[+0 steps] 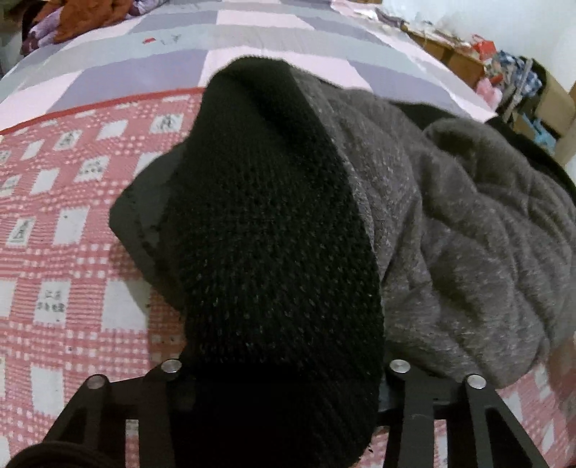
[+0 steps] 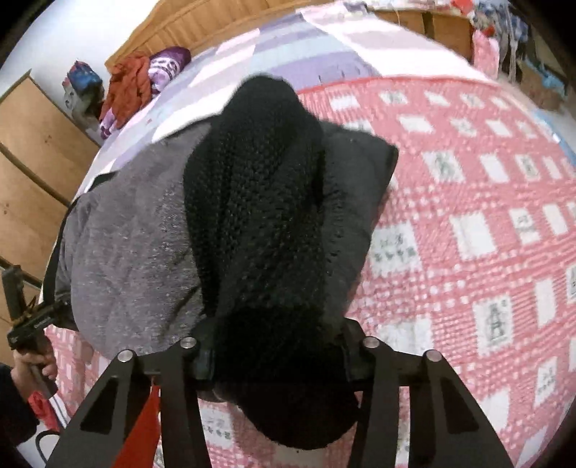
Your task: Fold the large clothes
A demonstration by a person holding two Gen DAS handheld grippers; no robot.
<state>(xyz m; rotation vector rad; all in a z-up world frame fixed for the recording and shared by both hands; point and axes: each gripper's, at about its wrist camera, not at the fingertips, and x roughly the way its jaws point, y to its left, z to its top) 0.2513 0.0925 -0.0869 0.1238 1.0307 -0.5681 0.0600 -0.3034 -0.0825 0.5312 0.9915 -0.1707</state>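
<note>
A grey quilted garment (image 1: 450, 216) lies bunched on the bed, and a thick black knit band (image 1: 273, 216) runs along its edge. In the left wrist view this band fills the gap between my left gripper's (image 1: 282, 374) jaws; the fingertips are hidden under it. In the right wrist view the black knit band (image 2: 252, 201) is bunched between the pads of my right gripper (image 2: 275, 360), which press on it from both sides. The grey quilted part (image 2: 129, 252) hangs to the left, with a smooth dark grey panel (image 2: 356, 187) to the right.
A pink checked sheet (image 2: 468, 216) covers the near bed and a lilac checked quilt (image 1: 180, 54) lies beyond it. Orange and purple clothes (image 2: 133, 82) sit by the wooden headboard (image 2: 201, 18). A hand (image 2: 32, 363) holds the other gripper's handle at the far left. Cardboard boxes (image 1: 460, 61) stand by the wall.
</note>
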